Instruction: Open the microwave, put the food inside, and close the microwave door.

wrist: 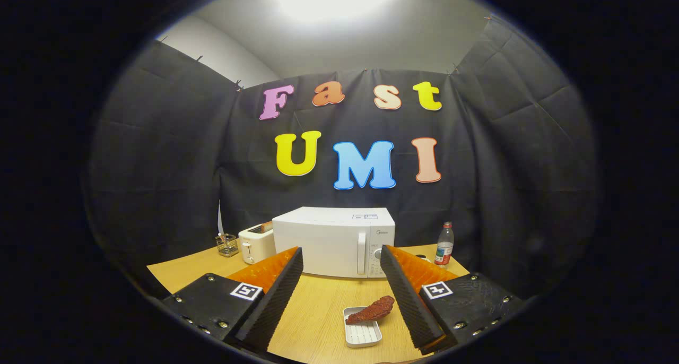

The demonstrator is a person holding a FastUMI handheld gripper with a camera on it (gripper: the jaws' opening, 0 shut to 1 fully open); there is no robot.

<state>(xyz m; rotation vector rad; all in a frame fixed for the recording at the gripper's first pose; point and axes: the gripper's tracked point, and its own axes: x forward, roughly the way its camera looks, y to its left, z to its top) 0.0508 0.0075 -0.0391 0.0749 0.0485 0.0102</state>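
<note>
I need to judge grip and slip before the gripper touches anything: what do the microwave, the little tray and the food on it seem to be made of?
Microwave: smooth white casing, probably painted metal or plastic, with a glossy handle. Tray: white, ribbed, likely plastic. Food: reddish-brown, rough like a cooked meat slice, possibly a replica. The open gripper touches none of them.

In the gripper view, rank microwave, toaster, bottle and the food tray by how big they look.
1. microwave, door shut, clearly largest.
2. toaster and white tray with the food: look alike; the tray lies nearer, between the open jaws, so unsure.
3. bottle, smallest.
</note>
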